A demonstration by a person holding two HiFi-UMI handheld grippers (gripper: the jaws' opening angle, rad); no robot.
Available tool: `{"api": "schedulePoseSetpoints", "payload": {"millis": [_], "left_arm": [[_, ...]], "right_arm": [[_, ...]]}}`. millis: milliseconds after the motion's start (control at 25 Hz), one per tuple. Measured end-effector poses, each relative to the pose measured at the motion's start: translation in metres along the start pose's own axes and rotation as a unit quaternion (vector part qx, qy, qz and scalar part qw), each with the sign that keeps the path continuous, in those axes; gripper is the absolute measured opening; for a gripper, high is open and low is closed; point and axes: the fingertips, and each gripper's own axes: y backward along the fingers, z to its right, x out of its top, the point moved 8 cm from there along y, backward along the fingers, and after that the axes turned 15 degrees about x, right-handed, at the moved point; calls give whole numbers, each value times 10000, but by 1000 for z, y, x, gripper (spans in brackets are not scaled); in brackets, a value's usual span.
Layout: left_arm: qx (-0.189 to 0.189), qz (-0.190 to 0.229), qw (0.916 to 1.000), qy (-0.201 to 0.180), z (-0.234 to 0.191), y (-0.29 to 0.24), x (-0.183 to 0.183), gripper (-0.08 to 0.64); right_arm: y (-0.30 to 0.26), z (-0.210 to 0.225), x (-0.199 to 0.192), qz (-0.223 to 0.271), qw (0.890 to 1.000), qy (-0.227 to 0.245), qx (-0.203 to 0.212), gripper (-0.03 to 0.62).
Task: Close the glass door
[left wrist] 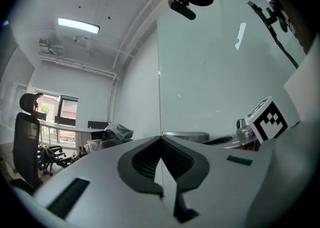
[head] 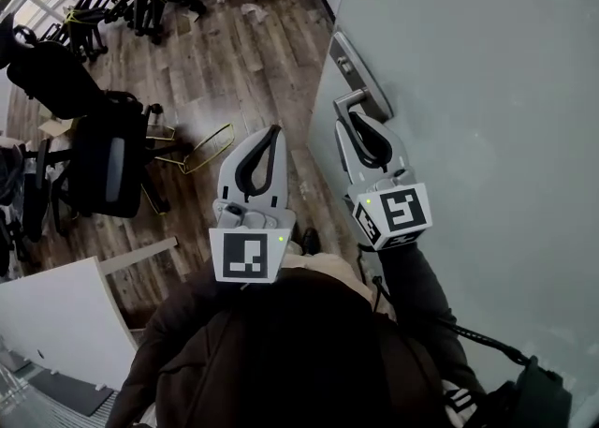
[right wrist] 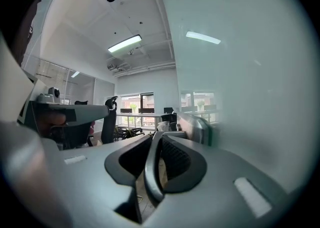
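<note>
Wood floor, one glass door, handle in right gripper's jaws.

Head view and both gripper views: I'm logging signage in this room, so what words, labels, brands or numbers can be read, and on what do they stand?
No readable text in any view.
Left marker cube and right marker cube: black-and-white square patterns only, no letters or numbers.
Glass door and door handle: no print visible.
</note>
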Motion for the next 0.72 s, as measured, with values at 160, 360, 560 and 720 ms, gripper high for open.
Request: {"api": "schedulePoseSetpoints", "payload": {"millis": [160, 360, 560, 720], "left_arm": [[442, 8, 9990, 15, -14, 45, -3, -3], [844, -24, 9964, 44, -37, 101, -9, -3], [1140, 96, 9934, 124, -65, 152, -3, -3], [1232, 85, 9922, 199, -108, 224, -13, -3]], "right_arm": [[-8, -43, -2, 36, 9995, 25, 319, 67], [-21, -94, -5, -39, 9977, 14, 670, 67], [-25, -145, -7, -152, 9948, 6, 1011, 67], [-29, -217, -15, -220, 9921, 105, 1229, 67]]}}
